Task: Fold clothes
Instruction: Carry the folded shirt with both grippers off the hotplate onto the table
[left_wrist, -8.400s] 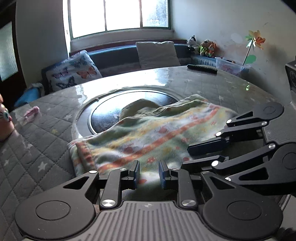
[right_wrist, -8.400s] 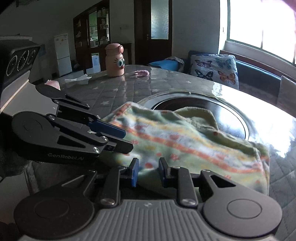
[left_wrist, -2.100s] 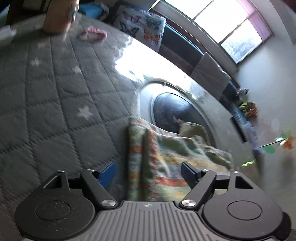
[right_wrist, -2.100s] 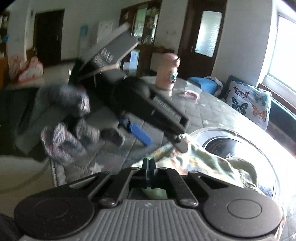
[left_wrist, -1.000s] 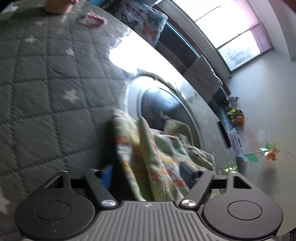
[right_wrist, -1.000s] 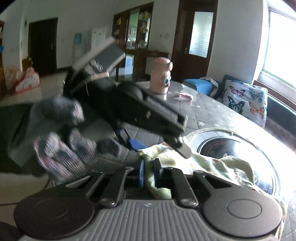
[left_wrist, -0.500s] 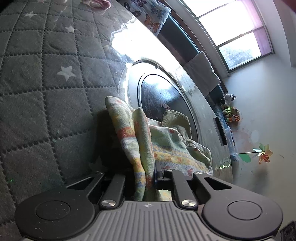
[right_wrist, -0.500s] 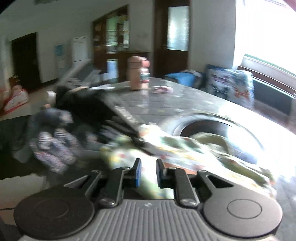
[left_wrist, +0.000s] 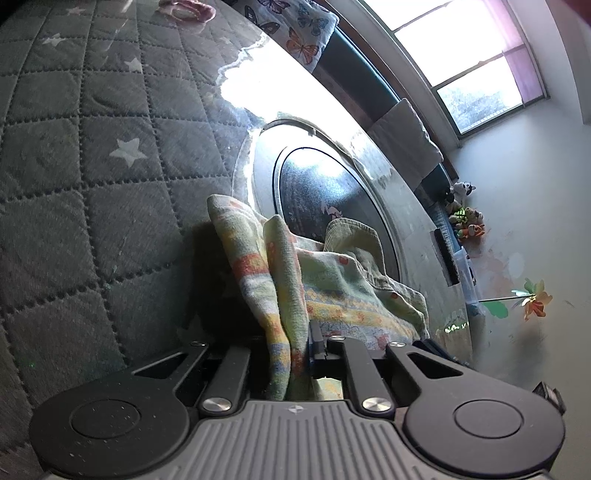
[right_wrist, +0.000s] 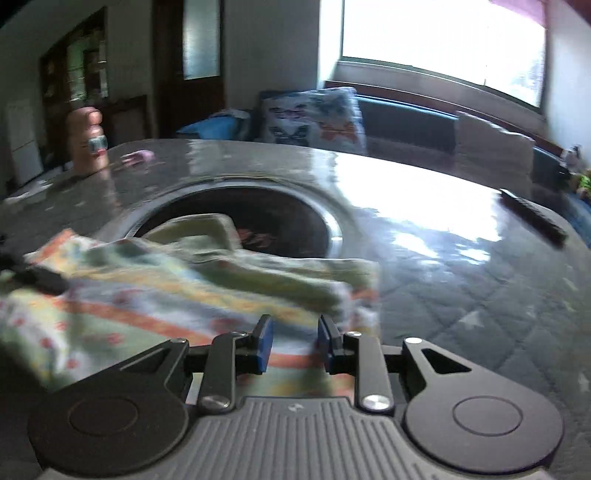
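Observation:
A pale green garment (left_wrist: 332, 284) with orange and yellow stripes lies folded on the quilted grey table cover (left_wrist: 92, 155), partly over the dark round inset (left_wrist: 317, 184). My left gripper (left_wrist: 291, 354) is shut on the garment's doubled near corner, which stands up in a ridge between the pads. In the blurred right wrist view the same garment (right_wrist: 177, 291) spreads left of centre. My right gripper (right_wrist: 293, 341) hovers over its right edge, jaws opening, blue pads apart and pressing on nothing. A dark tip of the left gripper (right_wrist: 40, 280) shows at the far left on the cloth.
A pink bottle (right_wrist: 86, 142) and a small pink item (right_wrist: 138, 158) stand at the table's far left. A black remote (right_wrist: 532, 218) lies at the far right. Butterfly cushion (right_wrist: 314, 114) and bench run under the window. Toys (left_wrist: 463, 218) and a pinwheel (left_wrist: 533, 299) sit by the wall.
My left gripper closed on the garment's corner and has stayed put. My right gripper let go of the cloth, swung right across the garment and its jaws have parted.

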